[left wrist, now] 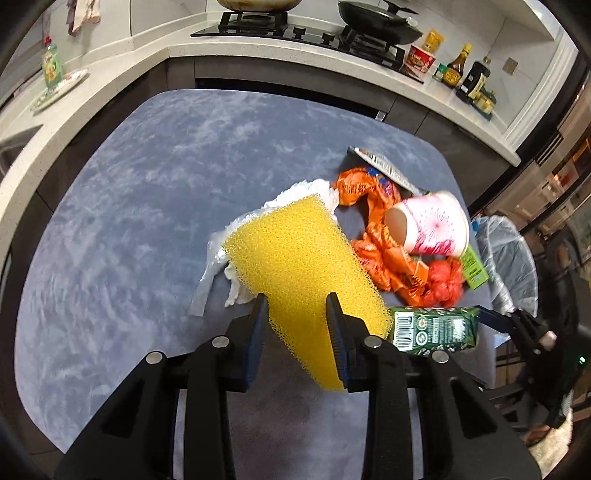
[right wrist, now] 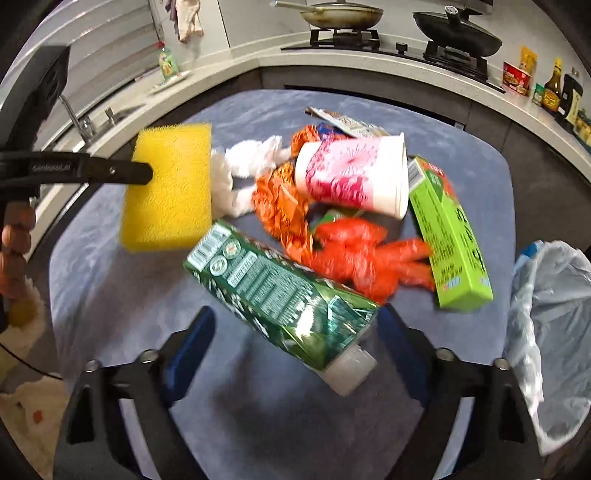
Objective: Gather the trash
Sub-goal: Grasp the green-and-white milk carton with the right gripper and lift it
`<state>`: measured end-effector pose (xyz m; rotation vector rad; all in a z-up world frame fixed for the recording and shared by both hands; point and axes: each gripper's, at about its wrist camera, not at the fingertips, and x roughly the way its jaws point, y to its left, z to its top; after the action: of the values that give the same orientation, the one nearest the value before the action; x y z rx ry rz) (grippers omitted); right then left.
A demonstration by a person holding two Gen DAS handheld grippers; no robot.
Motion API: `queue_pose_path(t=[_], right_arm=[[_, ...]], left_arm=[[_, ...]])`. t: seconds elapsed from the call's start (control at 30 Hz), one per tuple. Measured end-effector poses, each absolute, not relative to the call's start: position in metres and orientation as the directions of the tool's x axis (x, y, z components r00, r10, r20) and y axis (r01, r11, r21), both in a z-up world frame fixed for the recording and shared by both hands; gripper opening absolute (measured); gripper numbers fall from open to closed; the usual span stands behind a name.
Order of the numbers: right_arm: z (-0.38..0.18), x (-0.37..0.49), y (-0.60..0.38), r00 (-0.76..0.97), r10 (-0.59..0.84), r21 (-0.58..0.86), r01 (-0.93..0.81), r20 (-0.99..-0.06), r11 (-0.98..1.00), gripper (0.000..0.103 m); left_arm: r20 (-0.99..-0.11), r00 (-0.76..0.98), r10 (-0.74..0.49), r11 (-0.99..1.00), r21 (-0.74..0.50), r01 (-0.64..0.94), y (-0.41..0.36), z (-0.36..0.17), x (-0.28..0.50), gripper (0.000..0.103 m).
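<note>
My left gripper [left wrist: 297, 299] is shut on a yellow sponge [left wrist: 295, 251], held above the blue table [left wrist: 147, 221]; in the right wrist view the sponge [right wrist: 170, 188] hangs at the left. My right gripper [right wrist: 295, 314] stands open, wide around a dark green drink carton [right wrist: 280, 288] with a white cap; the left pad is clear of it. Beyond lie a pink paper cup [right wrist: 351, 177] on its side, orange wrappers [right wrist: 280, 206], a red plastic bag [right wrist: 362, 254], a light green box [right wrist: 450, 236], white tissue [right wrist: 251, 158] and a foil packet [right wrist: 347, 122].
A bin lined with a clear bag [right wrist: 554, 314] stands off the table's right edge. A counter [left wrist: 258, 51] wraps around behind, with a hob and pans [right wrist: 458, 33], sauce bottles [right wrist: 554, 88] and a sink tap [right wrist: 77, 118]. A hand [right wrist: 14, 240] is at the left.
</note>
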<state>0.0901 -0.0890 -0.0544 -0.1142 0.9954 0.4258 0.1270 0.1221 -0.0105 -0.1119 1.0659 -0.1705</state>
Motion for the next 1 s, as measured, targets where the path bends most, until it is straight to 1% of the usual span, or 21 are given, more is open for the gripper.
queue_pose_path(t=[0.03,0.07,0.13,0.2,0.27,0.37,0.43,0.47,0.5,0.53,0.63,0.77,0.8,0.83,0.87,1.0], right_arm=[[-0.054,0.084,-0.088,0.473,0.275,0.081,-0.391,-0.837,0.917,0.074],[-0.054,0.079,-0.088,0.474,0.275,0.082,-0.388,-0.837,0.918,0.074],[-0.052,0.069,-0.09,0.452,0.298,0.125,-0.373,-0.841,0.919,0.07],[-0.053,0.062,-0.09,0.434,0.326,0.173,-0.355,-0.84,0.919,0.07],[-0.052,0.053,-0.087,0.429,0.331,0.189,-0.339,-0.841,0.921,0.071],[-0.055,0.046,-0.084,0.455,0.267,0.131,-0.31,-0.849,0.942,0.071],[-0.059,0.053,-0.082,0.452,0.226,0.096,-0.292,-0.863,0.952,0.073],[-0.06,0.056,-0.083,0.462,0.198,0.072,-0.277,-0.864,0.958,0.076],[-0.061,0.057,-0.084,0.473,0.188,0.063,-0.267,-0.861,0.962,0.083],[-0.061,0.059,-0.086,0.487,0.186,0.063,-0.258,-0.854,0.964,0.085],[-0.064,0.064,-0.088,0.487,0.237,0.1,-0.291,-0.841,0.952,0.085],[-0.078,0.075,-0.083,0.444,0.312,0.133,-0.388,-0.84,0.912,0.085],[-0.08,0.076,-0.083,0.43,0.326,0.146,-0.4,-0.842,0.905,0.084],[-0.083,0.076,-0.083,0.412,0.341,0.164,-0.406,-0.845,0.899,0.077],[-0.084,0.075,-0.083,0.403,0.348,0.177,-0.404,-0.847,0.898,0.077],[-0.079,0.063,-0.084,0.423,0.319,0.165,-0.36,-0.848,0.918,0.071]], left_arm=[[-0.862,0.472,-0.187,0.982,-0.164,0.09,0.12,-0.011,0.125,0.031],[-0.864,0.469,-0.183,0.983,-0.157,0.094,0.119,-0.012,0.123,0.031],[-0.869,0.466,-0.167,0.986,-0.137,0.096,0.116,-0.015,0.119,0.031],[-0.873,0.462,-0.156,0.987,-0.127,0.094,0.114,-0.018,0.116,0.031],[-0.873,0.466,-0.146,0.989,-0.114,0.097,0.113,-0.019,0.112,0.031],[-0.878,0.453,-0.153,0.988,-0.119,0.102,0.112,-0.023,0.107,0.031],[-0.879,0.453,-0.147,0.988,-0.111,0.105,0.11,-0.024,0.104,0.031],[-0.879,0.455,-0.144,0.989,-0.107,0.106,0.109,-0.024,0.102,0.031],[-0.877,0.459,-0.142,0.989,-0.104,0.107,0.109,-0.023,0.1,0.031],[-0.876,0.461,-0.141,0.989,-0.103,0.108,0.109,-0.023,0.099,0.031],[-0.876,0.463,-0.135,0.989,-0.092,0.114,0.108,-0.023,0.097,0.031],[-0.878,0.461,-0.126,0.99,-0.083,0.113,0.106,-0.024,0.098,0.031],[-0.878,0.463,-0.12,0.991,-0.076,0.112,0.106,-0.024,0.098,0.031],[-0.879,0.463,-0.118,0.991,-0.075,0.112,0.105,-0.024,0.098,0.031],[-0.879,0.463,-0.116,0.991,-0.073,0.11,0.105,-0.024,0.098,0.031],[-0.877,0.468,-0.112,0.991,-0.066,0.115,0.103,-0.022,0.096,0.03]])
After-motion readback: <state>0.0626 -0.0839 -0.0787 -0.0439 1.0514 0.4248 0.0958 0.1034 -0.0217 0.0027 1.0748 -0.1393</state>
